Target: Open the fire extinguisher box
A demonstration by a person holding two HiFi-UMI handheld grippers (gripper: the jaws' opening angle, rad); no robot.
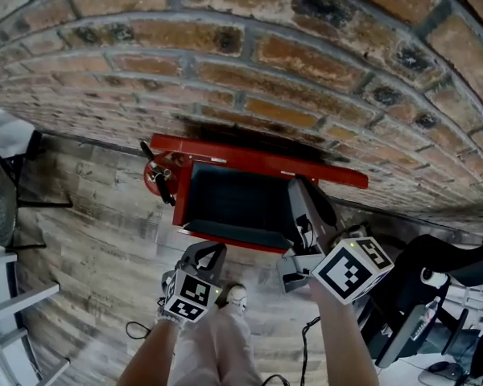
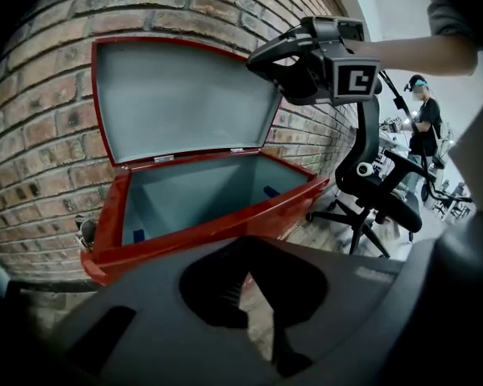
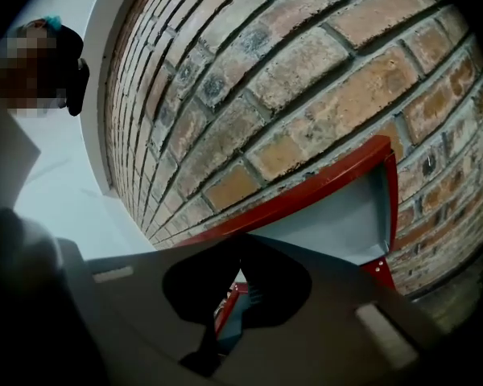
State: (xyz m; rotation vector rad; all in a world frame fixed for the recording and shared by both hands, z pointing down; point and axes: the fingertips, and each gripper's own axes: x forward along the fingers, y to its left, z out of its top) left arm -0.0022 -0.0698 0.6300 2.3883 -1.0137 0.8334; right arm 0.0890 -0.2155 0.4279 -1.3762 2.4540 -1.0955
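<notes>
Left gripper [image 1: 203, 253] held low over the plank floor [image 1: 97, 240], just short of the box; its jaws are seen closed together with nothing between them. Right gripper [image 1: 300, 186] held higher and further in, over the right end of the fire extinguisher box [image 1: 225, 236], so it is judged the nearer; its jaws are likewise pressed together and empty. The box is found ahead of and below both grippers, on the floor, long axis laid along the brick wall [image 1: 266, 55]. Thin sheet metal, glossy red outside, matt grey-blue inside, rectangular; no cylinder is seen in the cavity. Lid [image 2: 185, 95] is up on its back hinge, tilted toward the rough, mortar-lined bricks; the opening is judged complete. A red extinguisher [image 1: 157, 175] is noted at the box's left end.
</notes>
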